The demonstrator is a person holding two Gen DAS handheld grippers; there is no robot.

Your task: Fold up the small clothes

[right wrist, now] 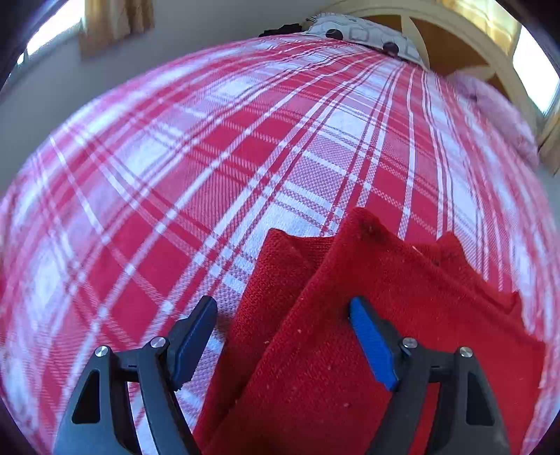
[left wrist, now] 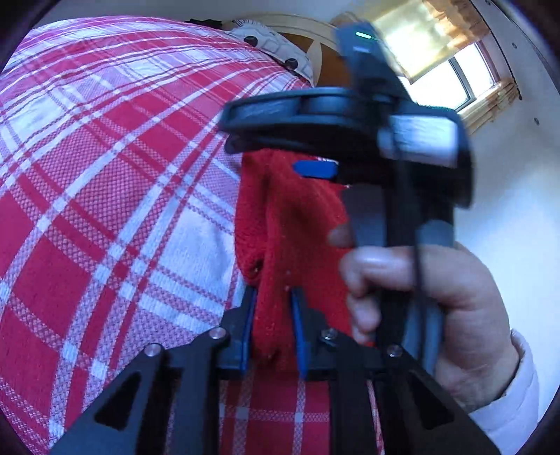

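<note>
Here, a red-and-white plaid bedspread (left wrist: 105, 192) filled both wrist views, and it serves as the landmark for everything else. Toward its left side, the left gripper (left wrist: 271, 327) had its blue-lined fingers (left wrist: 245, 336) drawn close together, clamped on a hanging fold of a small red knitted garment (left wrist: 276, 227), which rose just above the bedspread. To the right of that fold, a person's hand (left wrist: 427, 297), in a pale sleeve, held the handle of the right gripper (right wrist: 283, 336), blurred in the left wrist view. In its own view, its fingers stood wide apart above the bedspread, pinching nothing: one blue pad (right wrist: 372, 344) lay over the red cloth, the other dark pad (right wrist: 192, 341) over bare plaid. The rest of the garment lay on the bedspread's near right part, its layers overlapping and corners pointing away. A patterned pillow (right wrist: 364, 33) sat at the bedspread's far edge.

The step appeared to be a fold in mid-course, one edge lifted by the left side. Next, the right gripper would probably need to settle on a free edge or corner and close, so both could carry the cloth over evenly.
</note>
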